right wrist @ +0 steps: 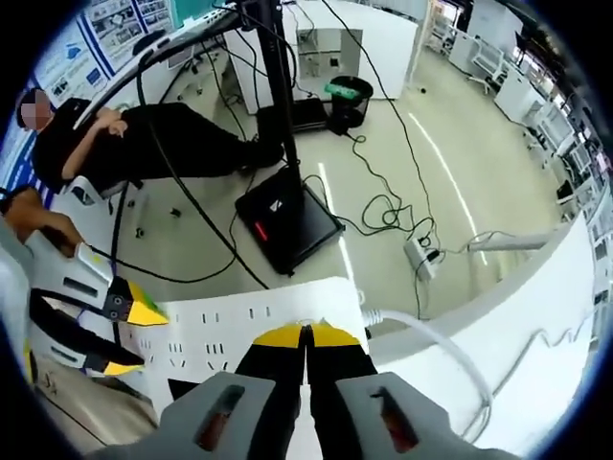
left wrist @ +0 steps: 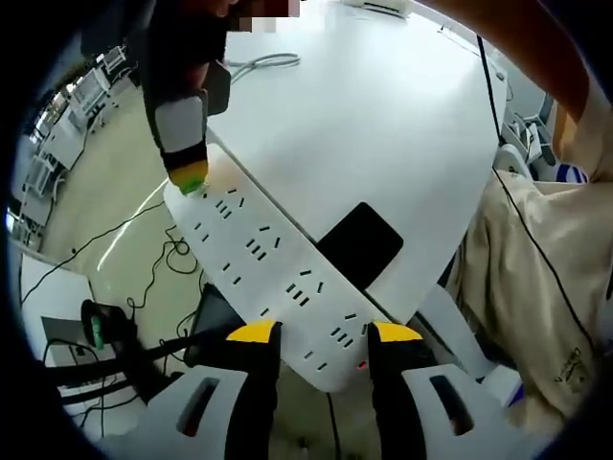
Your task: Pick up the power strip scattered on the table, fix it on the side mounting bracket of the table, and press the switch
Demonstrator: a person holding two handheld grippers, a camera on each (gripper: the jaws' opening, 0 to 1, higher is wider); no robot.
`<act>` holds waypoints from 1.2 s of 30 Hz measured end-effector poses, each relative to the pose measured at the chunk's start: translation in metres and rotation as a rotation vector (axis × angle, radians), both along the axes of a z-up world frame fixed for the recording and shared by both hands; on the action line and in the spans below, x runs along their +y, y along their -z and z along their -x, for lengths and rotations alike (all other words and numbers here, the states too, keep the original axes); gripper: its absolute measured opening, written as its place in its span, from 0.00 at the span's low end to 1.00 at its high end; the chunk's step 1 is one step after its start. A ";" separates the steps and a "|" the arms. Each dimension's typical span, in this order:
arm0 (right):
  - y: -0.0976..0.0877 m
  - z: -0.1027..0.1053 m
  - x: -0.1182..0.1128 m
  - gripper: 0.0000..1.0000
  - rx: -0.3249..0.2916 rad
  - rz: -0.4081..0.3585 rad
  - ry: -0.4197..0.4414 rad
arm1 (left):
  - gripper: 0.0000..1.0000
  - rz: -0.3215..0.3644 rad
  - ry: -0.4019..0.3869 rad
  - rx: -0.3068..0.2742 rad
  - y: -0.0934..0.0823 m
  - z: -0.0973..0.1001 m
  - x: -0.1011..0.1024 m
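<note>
In the left gripper view, the white power strip [left wrist: 273, 278] lies slantwise along the edge of the white table [left wrist: 383, 125], its near end sitting between the yellow-tipped jaws of the left gripper [left wrist: 324, 333]. The jaws stand apart on either side of that end and appear to clamp it, with a small red switch light showing close to the right jaw. At the strip's far end the right gripper [left wrist: 190, 180] comes down from above, its tip touching the corner of the strip. A black rectangular pad [left wrist: 360, 244] sits on the table just beside the strip, and a grey cable [left wrist: 259, 63] lies coiled at the far side of the tabletop. In the right gripper view, the right gripper [right wrist: 306, 334] has its two jaws pressed together with no gap, their tips resting on the edge of the power strip [right wrist: 249, 331], where its white cord [right wrist: 441, 345] leaves it. The left gripper [right wrist: 132, 335] shows at the other end, one jaw above and one below the strip. On the floor beyond lie a black case [right wrist: 287, 225] and loose cables.
</note>
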State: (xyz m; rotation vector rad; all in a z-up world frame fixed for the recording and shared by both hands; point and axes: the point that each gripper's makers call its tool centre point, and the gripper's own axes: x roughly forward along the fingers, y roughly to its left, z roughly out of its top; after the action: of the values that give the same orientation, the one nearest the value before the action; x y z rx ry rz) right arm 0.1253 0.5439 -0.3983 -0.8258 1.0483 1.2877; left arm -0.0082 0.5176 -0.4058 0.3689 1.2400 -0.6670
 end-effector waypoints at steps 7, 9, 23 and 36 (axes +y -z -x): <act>-0.018 -0.006 0.003 0.00 -0.020 -0.109 -0.008 | 0.41 -0.001 0.002 0.001 0.000 0.000 0.000; -0.024 -0.008 0.005 0.00 -0.019 -0.146 -0.007 | 0.41 -0.001 0.003 0.001 0.000 0.001 -0.001; -0.050 -0.013 -0.015 0.04 -0.048 -0.266 -0.004 | 0.41 -0.004 0.005 0.003 0.000 0.001 -0.001; -0.069 -0.019 -0.039 0.09 -0.080 -0.345 0.002 | 0.41 0.011 0.007 -0.015 0.000 0.003 -0.001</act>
State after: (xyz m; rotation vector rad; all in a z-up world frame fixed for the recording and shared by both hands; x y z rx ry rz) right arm 0.1444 0.5050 -0.3293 -0.6073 0.7354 1.3739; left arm -0.0111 0.5162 -0.4055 0.3686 1.2208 -0.6757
